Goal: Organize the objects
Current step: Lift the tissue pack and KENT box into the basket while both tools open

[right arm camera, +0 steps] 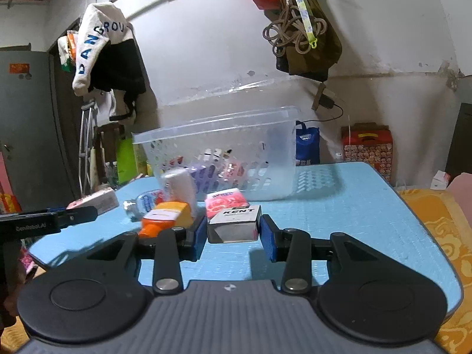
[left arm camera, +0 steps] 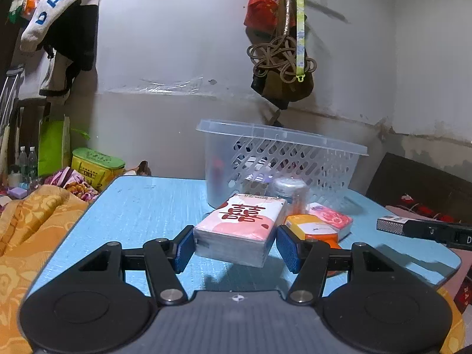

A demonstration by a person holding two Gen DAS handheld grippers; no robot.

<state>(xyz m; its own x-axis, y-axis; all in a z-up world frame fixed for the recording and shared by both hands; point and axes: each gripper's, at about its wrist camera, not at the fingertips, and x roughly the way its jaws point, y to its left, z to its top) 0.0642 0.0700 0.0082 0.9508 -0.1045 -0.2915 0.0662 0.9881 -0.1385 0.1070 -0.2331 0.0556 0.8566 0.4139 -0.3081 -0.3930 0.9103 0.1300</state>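
My left gripper is shut on a pink tissue pack with red characters, held just above the blue table with its shadow underneath. My right gripper is shut on a grey KENT box. A clear latticed basket stands behind both, with several small items inside. In front of the basket are an orange bottle, a small pink tissue pack and a pale upright roll.
A clear bottle lies beside the orange one. Orange patterned bedding borders the table on both sides. Bags and rope hang on the wall above the basket. The table's right part is bare.
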